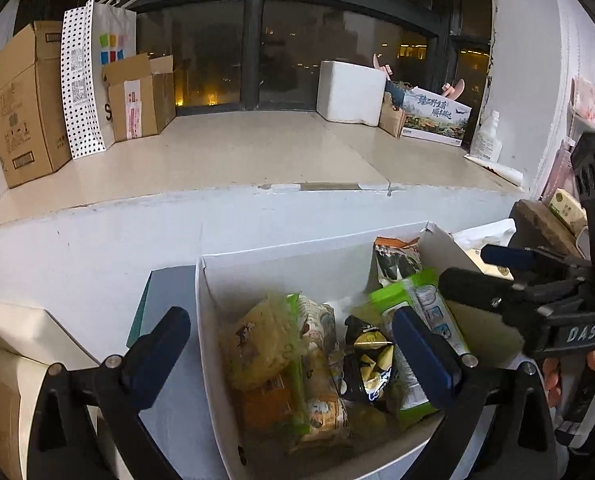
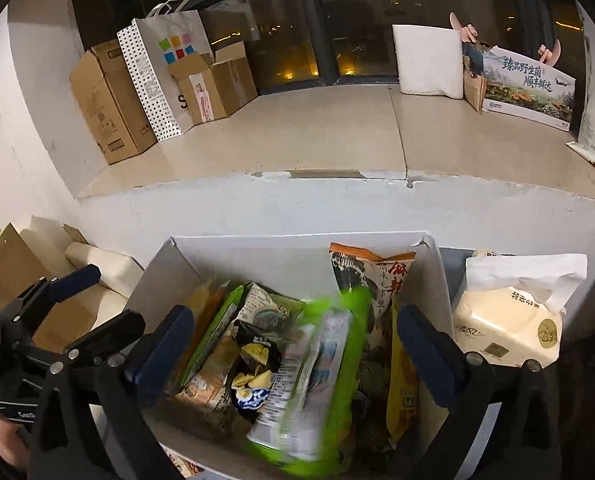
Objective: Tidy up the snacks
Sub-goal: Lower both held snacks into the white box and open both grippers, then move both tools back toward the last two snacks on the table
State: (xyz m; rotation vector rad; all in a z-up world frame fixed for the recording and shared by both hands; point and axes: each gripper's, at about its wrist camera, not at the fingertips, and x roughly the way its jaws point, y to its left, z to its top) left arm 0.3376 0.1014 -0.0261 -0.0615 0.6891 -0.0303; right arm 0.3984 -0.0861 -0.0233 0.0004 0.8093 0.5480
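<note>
A white open box (image 1: 281, 264) (image 2: 281, 248) holds several snack packets. A green and white packet (image 2: 317, 380) is blurred between my right gripper's fingers, apart from both pads; it also shows in the left wrist view (image 1: 413, 312). A black and yellow packet (image 1: 367, 364) (image 2: 253, 360) and an orange-topped packet (image 1: 397, 258) (image 2: 371, 276) lie in the box. My left gripper (image 1: 293, 352) is open over the box's left wall. My right gripper (image 2: 297, 352) is open above the box, and also shows in the left wrist view (image 1: 469, 268).
A cream tissue pack (image 2: 509, 320) stands right of the box. Behind is a wide window ledge (image 1: 257, 152) with cardboard boxes (image 1: 25, 100), a dotted paper bag (image 1: 89, 76), a white foam box (image 1: 353, 92) and a printed carton (image 1: 433, 118). A cardboard box (image 2: 21, 276) is at left.
</note>
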